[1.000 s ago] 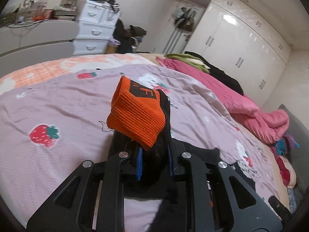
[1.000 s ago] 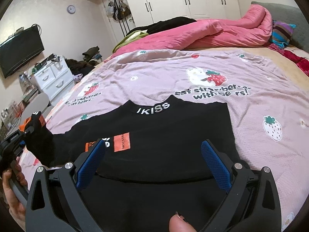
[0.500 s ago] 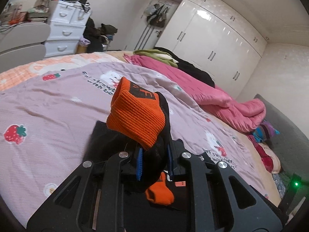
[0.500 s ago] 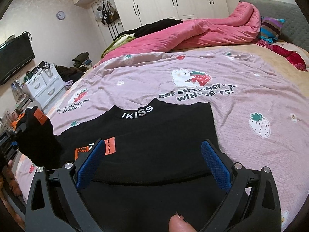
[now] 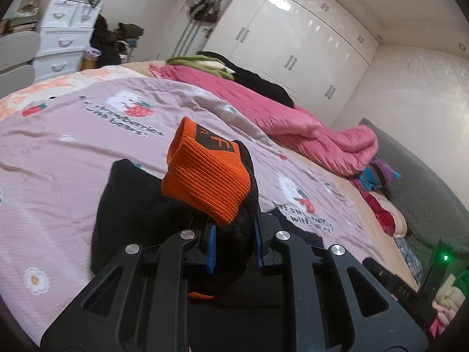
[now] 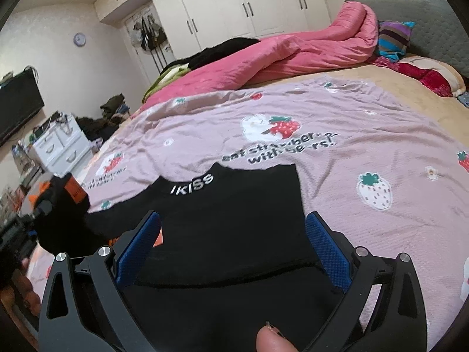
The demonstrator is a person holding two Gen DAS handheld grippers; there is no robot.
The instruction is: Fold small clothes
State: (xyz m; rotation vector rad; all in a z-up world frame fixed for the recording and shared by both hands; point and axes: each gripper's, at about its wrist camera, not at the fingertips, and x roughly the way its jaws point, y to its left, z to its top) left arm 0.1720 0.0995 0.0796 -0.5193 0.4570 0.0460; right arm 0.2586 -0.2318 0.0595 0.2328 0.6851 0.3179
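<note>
The left gripper (image 5: 234, 246) is clamped on the sleeve (image 5: 231, 234) of a black top (image 6: 234, 228), its blue pads (image 5: 211, 246) pressing the dark cloth from both sides; the sleeve's orange ribbed cuff (image 5: 205, 182) stands up above the jaws and folds over toward the camera, with a black patch near its upper edge; below the fingers the sleeve hangs in a dark fold down to the rest of the garment, and a scrap of orange shows under the bunched cloth. In the right wrist view the same gripper (image 6: 38, 211) shows at the far left edge, blurred, with the cuff (image 6: 74, 189) lifted off the bed and a hand below it. The right gripper (image 6: 233, 246) has its jaws spread wide, nothing between the blue pads (image 6: 325, 249); it hovers over the body of the top, whether it touches the cloth I cannot tell; a fingertip (image 6: 274, 340) shows at the bottom edge of that view. The top lies flat on a mauve sheet (image 6: 337, 176) printed with strawberries, bears and lettering; its collar, with white letters, points away from the camera; an orange label peeks out beside the left pad. Beyond the sheet a pink quilt (image 6: 293, 55) lies heaped across the bed, with dark and green clothes at its far end and a striped pillow (image 6: 392, 38) near the grey headboard (image 6: 433, 17); white wardrobe doors (image 6: 249, 6) line the wall; a white chest of drawers (image 5: 61, 32) stands off the bed's end.
</note>
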